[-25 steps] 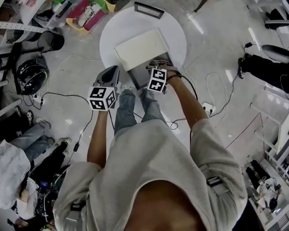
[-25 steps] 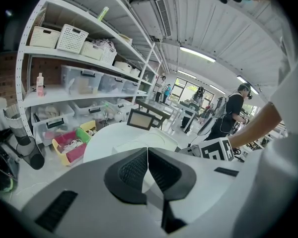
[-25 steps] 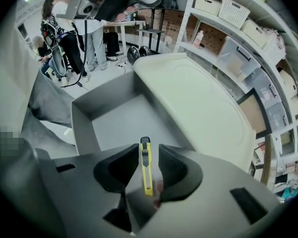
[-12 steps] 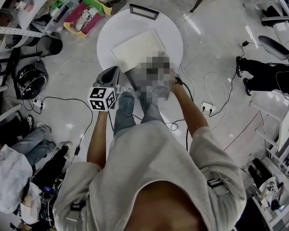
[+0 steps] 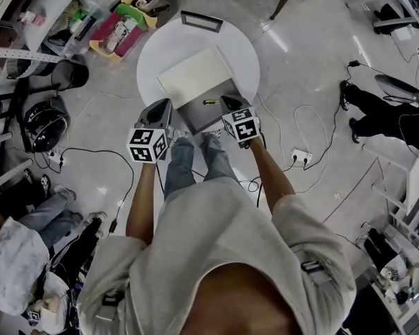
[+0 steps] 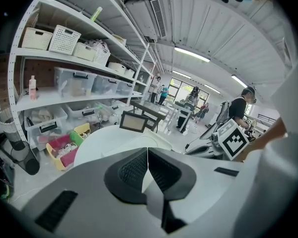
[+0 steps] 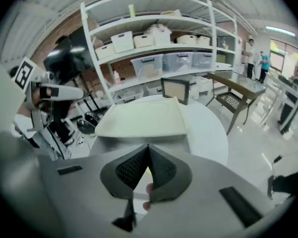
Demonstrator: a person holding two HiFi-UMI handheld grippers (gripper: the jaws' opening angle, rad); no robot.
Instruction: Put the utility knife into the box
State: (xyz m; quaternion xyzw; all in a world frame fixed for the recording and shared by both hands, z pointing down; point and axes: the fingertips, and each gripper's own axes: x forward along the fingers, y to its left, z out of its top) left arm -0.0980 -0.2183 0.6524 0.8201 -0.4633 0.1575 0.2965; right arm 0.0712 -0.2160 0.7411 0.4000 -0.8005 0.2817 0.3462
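On the round white table (image 5: 251,54) stands an open grey box (image 5: 199,117) with its cream lid (image 5: 195,75) folded back. The small green-yellow utility knife (image 5: 211,102) lies inside the box, free of both grippers. My right gripper (image 5: 227,100) is at the box's right edge, just right of the knife, shut and empty. Seen from its own camera, the right gripper (image 7: 148,160) has its pads together above the box (image 7: 139,144). My left gripper (image 5: 165,103) is at the box's left edge, and in its own view the left gripper (image 6: 147,155) is shut on nothing.
A black-framed panel (image 5: 201,21) stands at the table's far edge. Coloured crates with shoes (image 5: 122,23) and storage shelves (image 6: 74,68) are on the left. Cables and a power strip (image 5: 302,157) lie on the floor at the right. People sit at lower left (image 5: 28,215).
The right gripper has moved from over the box to its right edge, and the knife now shows lying inside the box. The left gripper has stayed in place.
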